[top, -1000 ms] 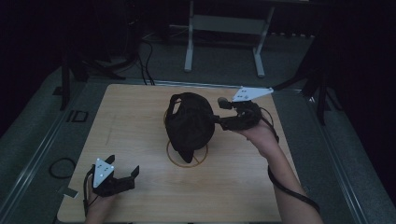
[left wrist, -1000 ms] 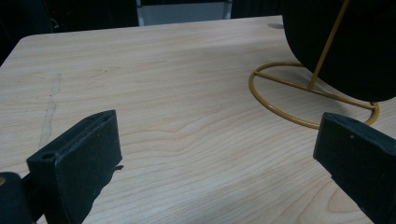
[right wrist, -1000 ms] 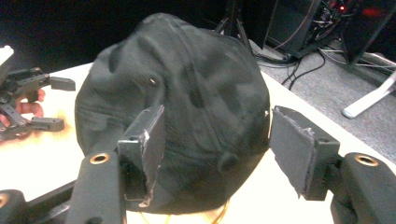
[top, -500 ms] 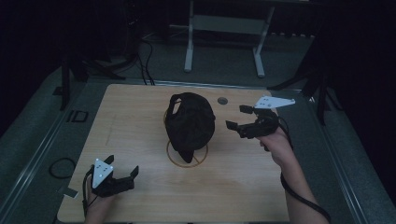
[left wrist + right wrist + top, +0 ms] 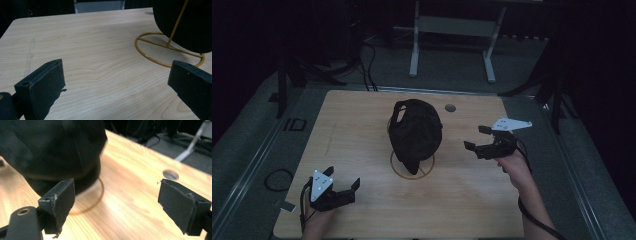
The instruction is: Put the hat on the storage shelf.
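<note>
Hanging on the gold wire stand [image 5: 412, 169] mid-table, the black fabric cap [image 5: 416, 131] is sitting placed, the right gripper [image 5: 476, 138] and the left gripper [image 5: 343, 184] both standing open and empty.

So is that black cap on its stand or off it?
On it: the black cap drapes over the gold wire stand, with both grippers apart from it.

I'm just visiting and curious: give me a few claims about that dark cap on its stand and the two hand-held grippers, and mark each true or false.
1. The black cap sits on a gold wire stand. True.
2. The right gripper is clamped on the cap. False: its fingers are open, empty and clear of the cap.
3. The left gripper is open over bare wood. True.
4. The stand's base is square. False: it is a ring.
5. The table is wooden. True.
</note>
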A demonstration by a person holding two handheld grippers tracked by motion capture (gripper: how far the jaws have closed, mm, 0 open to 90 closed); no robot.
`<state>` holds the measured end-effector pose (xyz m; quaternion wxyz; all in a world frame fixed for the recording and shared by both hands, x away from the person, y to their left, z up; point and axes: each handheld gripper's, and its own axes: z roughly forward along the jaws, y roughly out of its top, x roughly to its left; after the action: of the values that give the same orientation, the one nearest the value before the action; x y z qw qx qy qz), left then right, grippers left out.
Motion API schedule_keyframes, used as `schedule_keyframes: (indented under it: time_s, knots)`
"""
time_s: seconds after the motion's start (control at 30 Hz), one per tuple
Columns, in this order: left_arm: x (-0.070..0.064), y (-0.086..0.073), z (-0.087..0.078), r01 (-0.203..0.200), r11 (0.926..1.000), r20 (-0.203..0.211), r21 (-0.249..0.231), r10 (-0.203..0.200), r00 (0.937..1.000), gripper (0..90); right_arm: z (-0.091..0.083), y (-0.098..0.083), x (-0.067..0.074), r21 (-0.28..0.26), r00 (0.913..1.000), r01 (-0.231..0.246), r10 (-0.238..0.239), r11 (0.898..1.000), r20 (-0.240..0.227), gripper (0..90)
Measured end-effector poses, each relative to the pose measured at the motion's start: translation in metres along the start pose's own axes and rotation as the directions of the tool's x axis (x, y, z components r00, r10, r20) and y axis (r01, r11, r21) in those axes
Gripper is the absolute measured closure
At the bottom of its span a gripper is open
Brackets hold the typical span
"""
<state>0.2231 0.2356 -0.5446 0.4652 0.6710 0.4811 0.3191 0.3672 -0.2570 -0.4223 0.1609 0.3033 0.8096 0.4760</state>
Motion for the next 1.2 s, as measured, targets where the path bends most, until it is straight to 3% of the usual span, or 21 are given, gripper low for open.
schedule_keyframes:
  time_s: [0.17, 0.2, 0.23, 0.27, 0.37, 0.57, 0.63, 1.0, 1.03, 1.2]
  knots:
    - [0.001, -0.001, 0.001, 0.001, 1.0, -0.004, 0.005, -0.001, 1.0, 1.3, 0.01, -0.034, -0.008, 0.041, 0.9983, -0.057, 0.056, 0.998, 0.011, 13.9]
    - [0.001, -0.001, 0.001, 0.001, 1.0, -0.004, 0.005, -0.001, 1.0, 1.4, 0.01, -0.034, -0.008, 0.041, 0.9983, -0.057, 0.056, 0.998, 0.011, 13.9]
    - [0.001, -0.001, 0.001, 0.003, 1.0, 0.0, 0.007, -0.003, 1.0, 1.4, 0.012, -0.047, -0.011, 0.054, 0.9977, -0.067, 0.066, 0.996, 0.017, 13.9]
    - [0.001, -0.001, 0.001, 0.003, 1.0, 0.0, 0.007, -0.003, 1.0, 1.3, 0.012, -0.047, -0.011, 0.054, 0.9977, -0.067, 0.066, 0.996, 0.017, 13.9]
    - [0.001, -0.001, 0.001, 0.002, 1.0, -0.005, 0.005, -0.001, 1.0, 1.3, 0.012, -0.065, -0.015, 0.067, 0.9957, -0.071, 0.066, 0.995, 0.065, 14.0]
    - [0.002, -0.002, 0.0, -0.004, 1.0, -0.015, 0.004, 0.004, 0.9999, 1.3, 0.006, -0.09, -0.023, 0.058, 0.9894, -0.112, 0.106, 0.992, 0.099, 14.0]
    - [0.003, -0.002, 0.0, 0.0, 1.0, -0.016, 0.002, 0.0, 0.9999, 1.3, 0.004, -0.098, -0.025, 0.058, 0.9851, -0.121, 0.113, 0.991, 0.13, 14.1]
    - [0.005, -0.002, 0.0, 0.012, 0.9999, -0.04, 0.0, -0.012, 0.9991, 1.3, -0.007, -0.128, -0.031, 0.047, 0.9734, -0.156, 0.146, 0.987, 0.177, 14.1]
    - [0.005, -0.002, 0.0, 0.012, 0.9999, -0.041, 0.004, -0.012, 0.9991, 1.3, -0.01, -0.133, -0.032, 0.043, 0.969, -0.15, 0.138, 0.988, 0.205, 14.2]
    - [0.006, -0.003, 0.001, 0.017, 0.9998, -0.039, 0.01, -0.016, 0.9991, 1.4, -0.018, -0.142, -0.033, 0.027, 0.9589, -0.174, 0.163, 0.984, 0.232, 14.2]
